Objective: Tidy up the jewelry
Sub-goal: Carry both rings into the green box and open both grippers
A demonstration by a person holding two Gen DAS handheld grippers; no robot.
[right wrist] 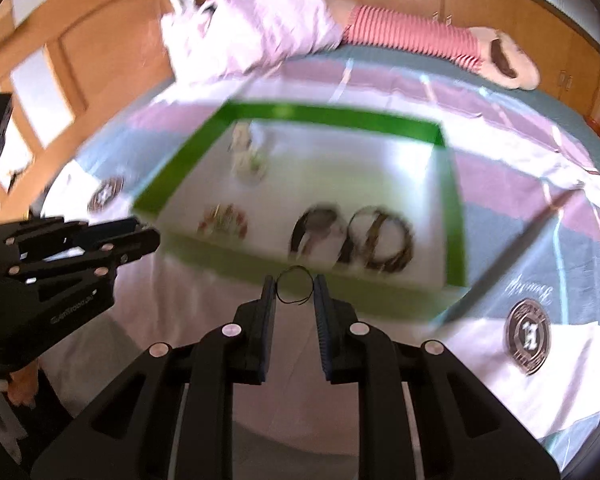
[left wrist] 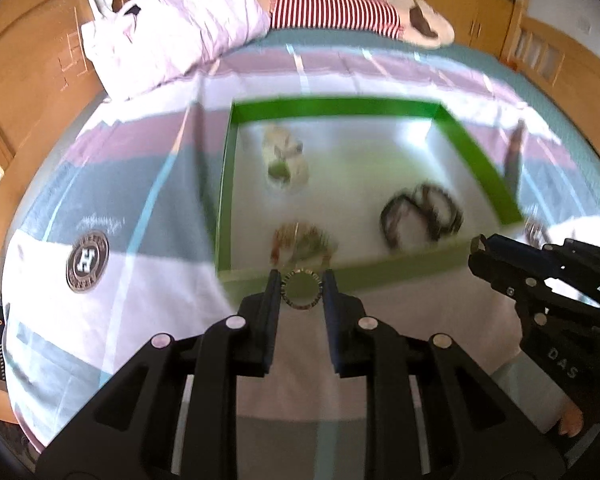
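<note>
Two more pieces on their way to my green tray [left wrist: 228, 184]
My left gripper [left wrist: 302, 280] pinches a beaded ring [left wrist: 302, 289], my right gripper [right wrist: 295, 285] a thin black loop [right wrist: 295, 285]; several bracelets [left wrist: 420, 212] already lie ahead in the tray

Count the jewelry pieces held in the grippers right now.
2. A beaded ring sits between the left gripper pads; a thin dark loop between the right gripper pads.

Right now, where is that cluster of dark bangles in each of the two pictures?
Left wrist view: dark bangles lie right of centre, in the green-rimmed box's near right corner.
Right wrist view: dark bangles lie centre, just beyond the jaws, near the front wall.
Shared landmark: the red-striped cushion.
</note>
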